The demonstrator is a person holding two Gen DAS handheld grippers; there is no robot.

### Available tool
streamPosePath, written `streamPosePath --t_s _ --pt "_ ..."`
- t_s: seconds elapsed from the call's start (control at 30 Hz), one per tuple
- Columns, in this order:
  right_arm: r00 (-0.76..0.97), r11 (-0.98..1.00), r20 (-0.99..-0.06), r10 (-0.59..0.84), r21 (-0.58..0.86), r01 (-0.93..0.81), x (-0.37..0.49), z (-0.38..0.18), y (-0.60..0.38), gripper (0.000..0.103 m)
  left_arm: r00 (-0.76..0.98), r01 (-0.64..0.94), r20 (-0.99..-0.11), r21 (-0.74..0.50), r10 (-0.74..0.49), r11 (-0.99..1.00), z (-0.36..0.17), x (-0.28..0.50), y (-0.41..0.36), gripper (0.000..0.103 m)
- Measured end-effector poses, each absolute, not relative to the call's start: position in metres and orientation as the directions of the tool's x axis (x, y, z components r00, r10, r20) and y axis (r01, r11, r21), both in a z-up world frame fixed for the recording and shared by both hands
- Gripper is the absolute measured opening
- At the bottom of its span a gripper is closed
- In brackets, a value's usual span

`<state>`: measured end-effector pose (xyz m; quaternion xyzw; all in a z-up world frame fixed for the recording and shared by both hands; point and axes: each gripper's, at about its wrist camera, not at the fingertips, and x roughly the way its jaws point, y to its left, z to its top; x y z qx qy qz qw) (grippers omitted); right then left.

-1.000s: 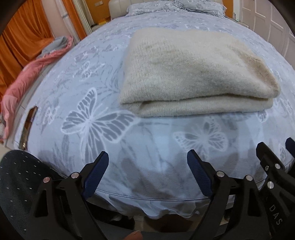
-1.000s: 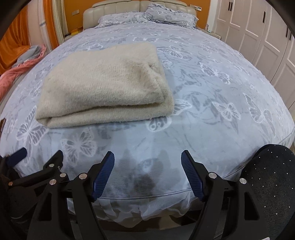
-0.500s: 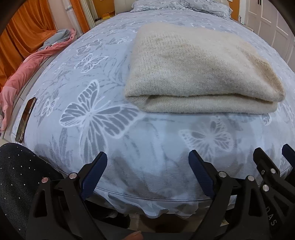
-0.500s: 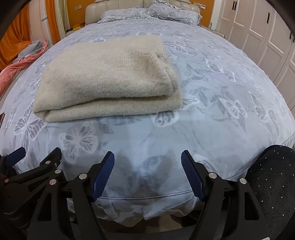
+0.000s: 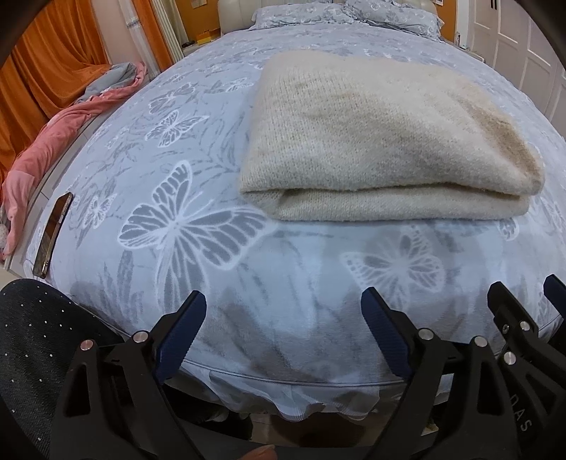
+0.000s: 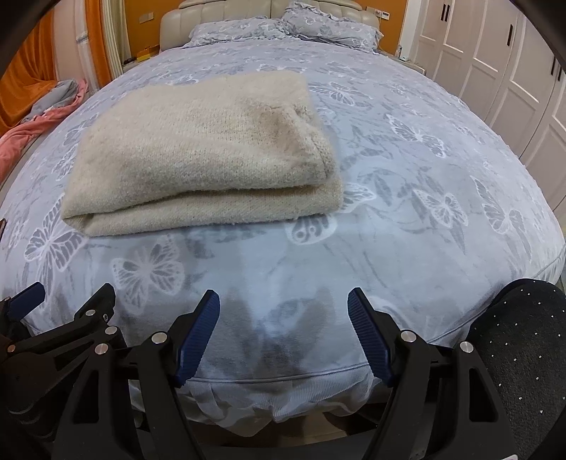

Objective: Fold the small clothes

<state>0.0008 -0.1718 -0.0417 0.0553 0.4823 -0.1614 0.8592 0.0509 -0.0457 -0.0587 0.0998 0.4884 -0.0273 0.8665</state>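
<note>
A folded cream knit sweater [image 5: 382, 141] [image 6: 205, 152] lies flat on the butterfly-print bed cover [image 5: 177, 226] [image 6: 406, 219], its folded edge facing me. My left gripper [image 5: 283, 297] hovers over the bed's near edge, well short of the sweater. Its jaws are closing a little, with nothing between the blue pads. My right gripper [image 6: 283, 295] hangs beside it to the right, open and empty, equally short of the sweater. Each gripper shows at the edge of the other's view: the right gripper [image 5: 513, 311] and the left gripper [image 6: 70, 308].
A phone [image 5: 53, 237] lies at the bed's left edge. Pink and grey cloth [image 5: 53, 141] is heaped beyond it, by orange curtains. Pillows [image 6: 283, 21] sit at the headboard. White wardrobe doors [image 6: 495, 70] line the right. The person's dark dotted knees [image 5: 32, 336] [image 6: 523, 336] flank the grippers.
Both views wobble slightly. The sweater lies as before, and both grippers stay apart from it with their jaws wide.
</note>
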Motion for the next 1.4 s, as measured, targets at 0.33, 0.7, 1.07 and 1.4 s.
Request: streamPosePath --t_s 0.33,0.7,1.07,1.4 --pt "0.484 0.942 -0.846 -0.226 -0.062 0.331 0.0002 -0.0414 -0.1716 0.073 0.524 0.154 -0.851 0.145 0.044 0.977 -0.0587 0.0503 -0.0474 0.081" --pt "0.483 0.941 -0.846 -0.227 -0.063 0.331 0.0001 -0.0411 -0.171 0.073 0.521 0.154 -0.853 0.145 0.044 0.977 -0.0588 0.0496 -0.0484 0.081" --pt "0.482 0.941 -0.846 -0.228 -0.065 0.331 -0.0003 -0.0409 -0.1713 0.073 0.52 0.154 -0.853 0.145 0.045 0.977 -0.06 0.0499 -0.0477 0.081" --pt "0.482 0.941 -0.845 -0.231 -0.067 0.332 -0.0011 -0.0408 -0.1713 0.073 0.526 0.154 -0.849 0.146 0.044 0.977 -0.0596 0.0483 -0.0474 0.082"
